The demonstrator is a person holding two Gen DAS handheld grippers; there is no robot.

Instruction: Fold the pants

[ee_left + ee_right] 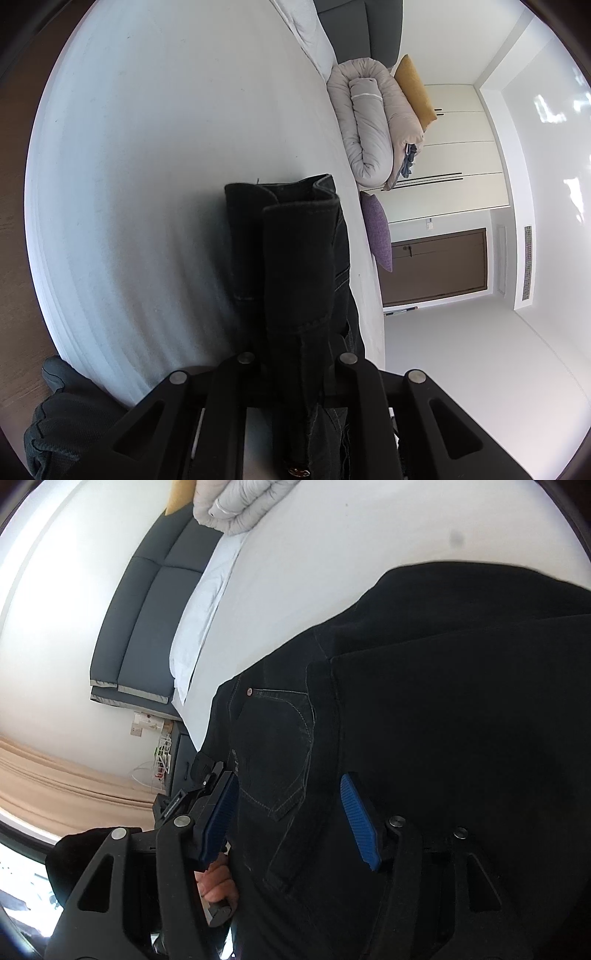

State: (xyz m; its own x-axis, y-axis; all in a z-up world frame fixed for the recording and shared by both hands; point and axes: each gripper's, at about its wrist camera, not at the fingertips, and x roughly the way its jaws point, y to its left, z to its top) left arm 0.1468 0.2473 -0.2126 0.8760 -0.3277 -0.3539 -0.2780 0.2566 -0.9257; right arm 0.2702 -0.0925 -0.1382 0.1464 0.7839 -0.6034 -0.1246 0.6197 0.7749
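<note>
The black pants (pixel 295 266) lie on a white bed (pixel 166 166). My left gripper (pixel 295 354) is shut on a bunched edge of the pants, and the folded fabric stands up between its fingers. In the right wrist view the pants (pixel 424 701) fill the right half, with a back pocket (pixel 273 753) showing. My right gripper (pixel 291 805) is open, its blue pads (pixel 356 819) apart on either side of the pocket area. The left gripper's body (pixel 207 775) shows at the pants' edge, with the hand holding it below.
A rolled grey duvet (pixel 369 125), a yellow pillow (pixel 415 88) and a purple pillow (pixel 378 229) sit at the far side of the bed. A dark headboard (pixel 147 602) and a white pillow (pixel 199 627) are at the bed's end. Beige curtains (pixel 55 775) hang beyond.
</note>
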